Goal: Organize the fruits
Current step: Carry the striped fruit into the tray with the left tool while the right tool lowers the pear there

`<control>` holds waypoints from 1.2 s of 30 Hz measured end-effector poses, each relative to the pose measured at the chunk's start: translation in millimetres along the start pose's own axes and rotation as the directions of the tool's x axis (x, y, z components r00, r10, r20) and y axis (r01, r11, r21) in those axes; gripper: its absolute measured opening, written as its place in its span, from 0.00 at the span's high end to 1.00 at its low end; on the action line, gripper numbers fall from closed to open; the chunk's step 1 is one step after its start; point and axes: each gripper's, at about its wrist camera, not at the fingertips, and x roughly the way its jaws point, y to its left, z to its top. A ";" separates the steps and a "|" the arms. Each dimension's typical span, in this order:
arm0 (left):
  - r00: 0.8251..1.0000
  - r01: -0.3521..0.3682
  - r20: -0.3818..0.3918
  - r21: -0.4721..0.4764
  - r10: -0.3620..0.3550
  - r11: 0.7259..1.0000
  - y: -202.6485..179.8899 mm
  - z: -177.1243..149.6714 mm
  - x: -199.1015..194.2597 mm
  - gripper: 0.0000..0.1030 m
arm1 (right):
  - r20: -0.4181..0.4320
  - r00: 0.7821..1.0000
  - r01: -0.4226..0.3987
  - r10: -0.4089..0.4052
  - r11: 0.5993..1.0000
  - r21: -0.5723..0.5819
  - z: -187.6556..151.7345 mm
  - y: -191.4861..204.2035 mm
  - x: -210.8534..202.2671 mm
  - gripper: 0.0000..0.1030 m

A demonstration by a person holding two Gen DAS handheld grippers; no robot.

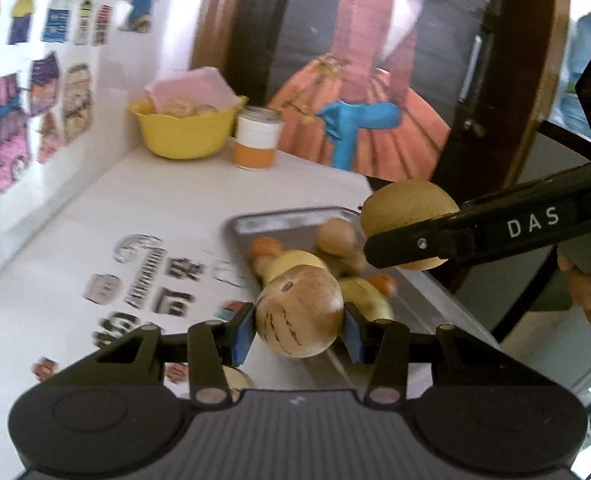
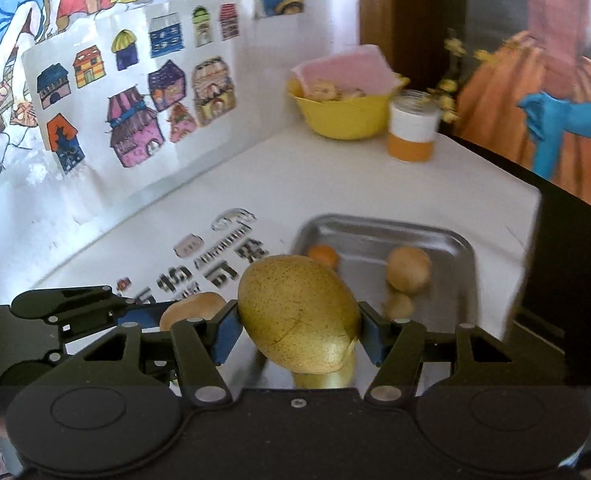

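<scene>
My left gripper (image 1: 298, 334) is shut on a round wooden fruit (image 1: 299, 312) with drawn dark lines, held just over the near edge of a metal tray (image 1: 287, 220). Several small wooden fruits, yellow, orange and tan, lie in the tray. In the right wrist view my right gripper (image 2: 297, 332) is shut on an oval yellow-green speckled fruit (image 2: 299, 316) above the tray's (image 2: 379, 226) near left corner. That fruit (image 1: 409, 216) also shows in the left wrist view, over the tray's right side. The left-held fruit (image 2: 193, 310) shows to the left of the right gripper.
At the table's far end stand a yellow bowl (image 1: 183, 132) holding a pink item and a white-and-orange can (image 1: 255, 140). A printed sheet (image 1: 151, 280) lies left of the tray. A wall with house drawings (image 2: 135, 100) borders the left. The table edge (image 2: 535, 216) is just right of the tray.
</scene>
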 end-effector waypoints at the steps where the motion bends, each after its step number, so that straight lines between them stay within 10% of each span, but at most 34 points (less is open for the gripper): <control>1: 1.000 0.009 -0.005 0.003 -0.009 1.000 -5.3 -3.1 0.0 0.52 | 0.001 1.000 0.006 -0.006 1.000 0.008 -4.6 -3.7 -4.3 0.39; 36: 0.996 0.011 -0.093 0.011 -0.010 1.000 -39.8 -43.0 22.2 0.52 | 0.067 0.979 0.183 -0.191 0.976 0.120 -116.9 -36.9 3.9 0.39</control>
